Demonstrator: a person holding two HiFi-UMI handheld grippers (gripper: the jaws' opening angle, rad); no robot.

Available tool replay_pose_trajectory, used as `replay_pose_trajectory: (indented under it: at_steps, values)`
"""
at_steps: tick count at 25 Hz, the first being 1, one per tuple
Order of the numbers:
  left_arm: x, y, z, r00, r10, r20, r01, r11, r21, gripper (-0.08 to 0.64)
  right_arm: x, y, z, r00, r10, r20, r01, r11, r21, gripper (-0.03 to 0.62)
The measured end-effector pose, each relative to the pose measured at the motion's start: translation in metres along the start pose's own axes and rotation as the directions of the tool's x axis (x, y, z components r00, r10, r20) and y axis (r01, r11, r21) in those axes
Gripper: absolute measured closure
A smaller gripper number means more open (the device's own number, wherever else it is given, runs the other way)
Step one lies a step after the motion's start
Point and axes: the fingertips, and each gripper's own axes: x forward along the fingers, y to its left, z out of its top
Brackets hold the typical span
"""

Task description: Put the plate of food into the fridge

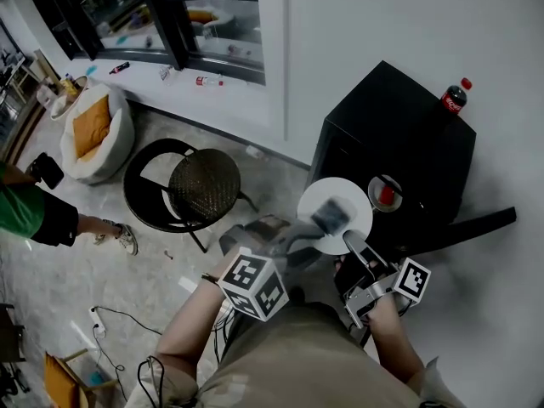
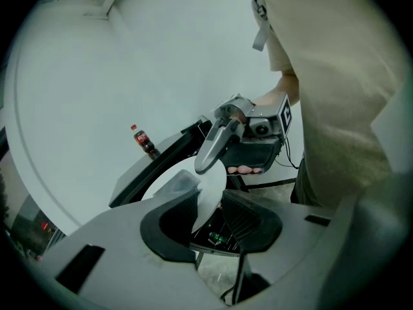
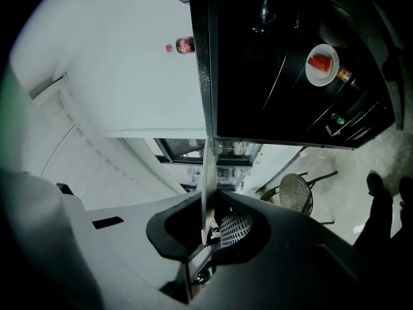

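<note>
A white plate (image 1: 333, 201) is held between both grippers in front of a small black fridge (image 1: 408, 130) whose door (image 1: 476, 222) stands open. A blurred grey lump lies on the plate. My left gripper (image 1: 316, 229) is shut on the plate's near left rim, and the plate (image 2: 193, 186) runs edge-on between its pads. My right gripper (image 1: 351, 245) is shut on the near right rim, with the thin plate edge (image 3: 208, 173) upright between its jaws. Inside the fridge sits another plate with red food (image 1: 385, 194) (image 3: 321, 63). A cola bottle (image 1: 455, 97) stands on top.
A round black chair (image 1: 202, 185) stands left of the fridge. Further left lies a white beanbag with an orange cushion (image 1: 93, 130). A person in green (image 1: 34, 211) stands at the left edge. Cables (image 1: 110, 321) trail on the floor.
</note>
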Motion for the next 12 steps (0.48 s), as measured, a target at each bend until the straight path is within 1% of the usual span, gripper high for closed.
replay_pose_trajectory:
  at_steps: [6, 12]
  values:
    - [-0.003, -0.019, -0.001, 1.000, 0.010, -0.022, -0.010, 0.999, -0.035, 0.442, -0.010, -0.008, -0.014, 1.000, -0.011, -0.024, 0.012, 1.000, 0.018, 0.549]
    - [-0.010, -0.023, -0.010, 0.999, 0.015, -0.042, -0.017, 0.998, -0.067, 0.440, -0.004, -0.014, -0.024, 0.998, -0.021, -0.053, 0.022, 0.999, 0.033, 0.549]
